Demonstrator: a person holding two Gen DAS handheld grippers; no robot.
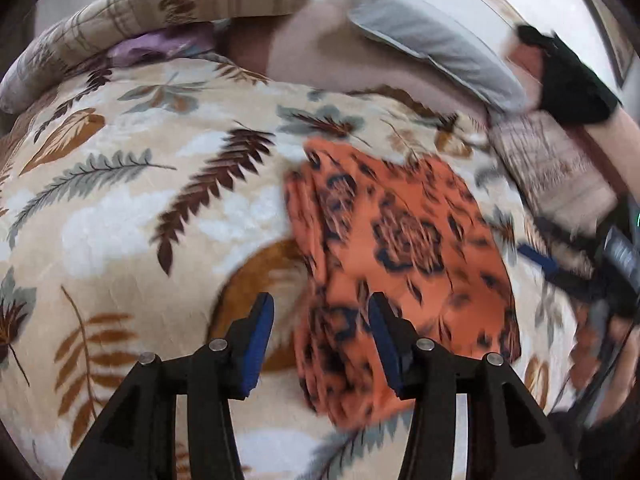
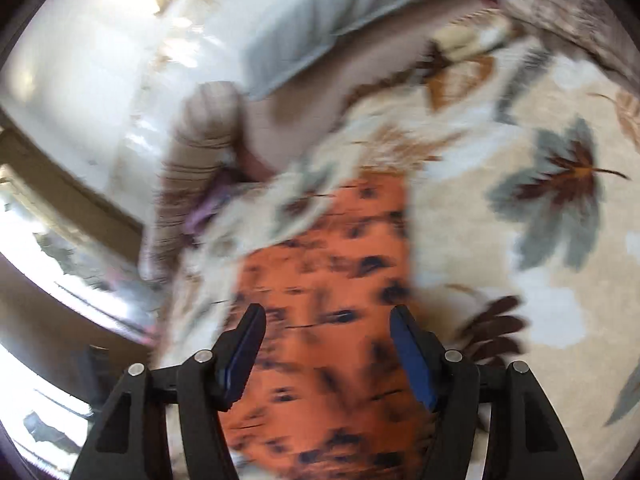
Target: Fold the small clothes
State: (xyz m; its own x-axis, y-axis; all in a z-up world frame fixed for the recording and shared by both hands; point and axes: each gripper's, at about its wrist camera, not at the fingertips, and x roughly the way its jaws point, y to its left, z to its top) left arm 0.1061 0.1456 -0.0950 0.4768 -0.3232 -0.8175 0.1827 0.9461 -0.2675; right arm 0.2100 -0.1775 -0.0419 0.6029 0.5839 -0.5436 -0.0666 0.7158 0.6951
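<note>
**Orange garment on the bed, both tools spread above it**

The orange patterned garment [image 1: 400, 264] lay flat on the leaf-print blanket [image 1: 132, 208] that covered the bed, bunched into long pleats along the edge nearest my left tool [image 1: 321, 340]. That tool hung just over the pleated edge with its blue pads [image 1: 260, 344] spread apart and nothing between them; one pad sat over the blanket, the other over the cloth. In the right wrist view, my right tool [image 2: 328, 354] was likewise spread wide and empty, poised over the length of the garment [image 2: 332, 320], which ran away from it as a narrow strip. Both views were smeared by motion, so I could not tell whether either tool was touching the fabric.

I judged the step in hand to be taking hold of the garment for a fold. To do it well, I would want each tool to come down on a single edge of the cloth, not on the blanket beneath, since the plush blanket could easily be pinched along with it. The pleated side looked thick and likely to slip unevenly, so a bite across all layers there seemed wiser than catching just the top one.

Beyond the garment lay a grey pillow [image 1: 432, 40], and a rolled striped quilt [image 1: 168, 4] sat further off.
</note>
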